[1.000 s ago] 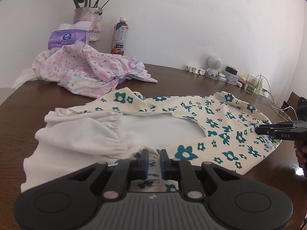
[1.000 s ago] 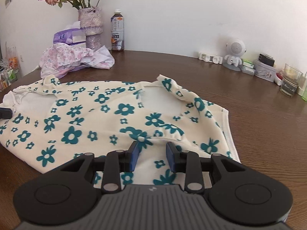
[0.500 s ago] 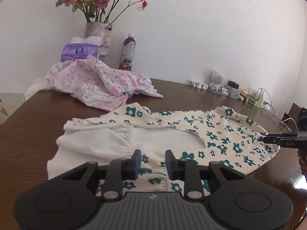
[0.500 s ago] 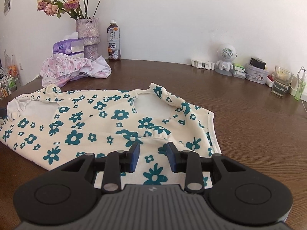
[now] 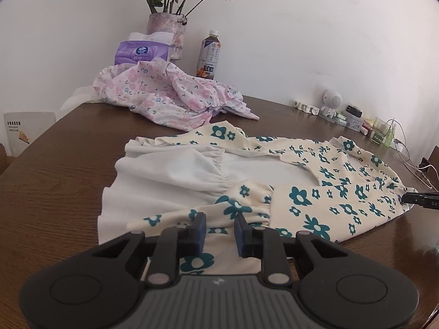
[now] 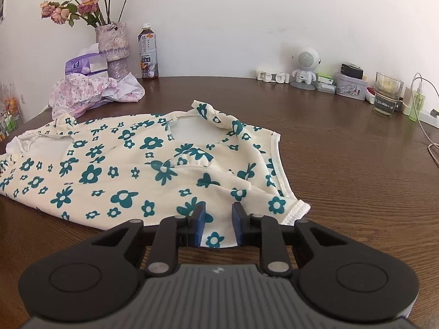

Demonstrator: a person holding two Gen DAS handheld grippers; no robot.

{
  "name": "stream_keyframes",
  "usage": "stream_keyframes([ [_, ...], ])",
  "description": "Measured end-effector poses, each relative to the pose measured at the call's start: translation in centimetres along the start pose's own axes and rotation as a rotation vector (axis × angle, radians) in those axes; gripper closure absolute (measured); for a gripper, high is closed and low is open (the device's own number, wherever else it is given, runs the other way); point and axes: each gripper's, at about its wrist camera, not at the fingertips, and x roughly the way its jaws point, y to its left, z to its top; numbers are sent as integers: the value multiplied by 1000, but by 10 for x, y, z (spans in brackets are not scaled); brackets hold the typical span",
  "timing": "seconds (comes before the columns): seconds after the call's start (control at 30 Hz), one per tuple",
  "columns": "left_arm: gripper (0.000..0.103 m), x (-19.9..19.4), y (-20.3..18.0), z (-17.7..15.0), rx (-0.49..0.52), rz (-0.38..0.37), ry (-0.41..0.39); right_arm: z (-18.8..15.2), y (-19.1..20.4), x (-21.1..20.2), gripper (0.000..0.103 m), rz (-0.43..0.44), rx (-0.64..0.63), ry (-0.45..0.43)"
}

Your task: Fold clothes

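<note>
The cream cotton garment with teal flower print (image 5: 323, 192) is lying spread out on the dark brown wooden surface (image 5: 63, 170), its plain white inside showing at one end. You are holding your left gripper (image 5: 219, 230) over one edge of it, fingers apart with cloth lying between them. Your right gripper (image 6: 218, 223) is sitting at the opposite hem, fingers also apart around the fabric edge. A crumpled pink floral garment (image 5: 164, 96) is lying near the wall.
</note>
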Motion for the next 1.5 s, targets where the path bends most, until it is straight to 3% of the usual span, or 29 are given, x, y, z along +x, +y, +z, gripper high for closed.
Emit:
stream_keyframes([
  [0.2, 77, -12, 1, 2, 24, 66, -15, 8, -11, -6, 77, -117, -3, -30],
  [0.33, 78, -10, 12, -2, -2, 105, 14, 2, -15, 7, 77, -106, 24, 1],
  [0.6, 77, -18, 18, 1, -4, 115, 2, 1, -16, 11, 77, -90, 39, 17],
  [0.7, 77, -25, 11, 2, 15, 87, -6, 1, -14, 12, 76, -95, 36, 18],
  [0.8, 75, -33, 0, 2, 53, 49, -12, 1, -13, 12, 76, -101, 32, 19],
  [0.87, 60, -37, -9, 1, 101, 16, -7, 1, -13, 12, 75, -102, 34, 18],
  [0.93, 54, -37, -21, -4, 189, -4, 28, 1, -11, 12, 75, -106, 31, 18],
  [1.1, 54, -32, -27, -16, 283, 73, 78, 1, -10, 13, 75, -111, 23, 18],
  [1.13, 60, -30, -26, -17, 293, 97, 84, 1, -10, 13, 75, -111, 23, 19],
  [1.17, 77, -28, -22, -17, 291, 111, 91, 1, -10, 13, 75, -112, 22, 19],
  [1.23, 89, -26, -14, -16, 284, 122, 99, 1, -9, 13, 75, -115, 15, 20],
  [1.5, 94, -23, 14, -7, 305, 79, 82, 5, -4, 16, 75, -146, 6, 48],
])
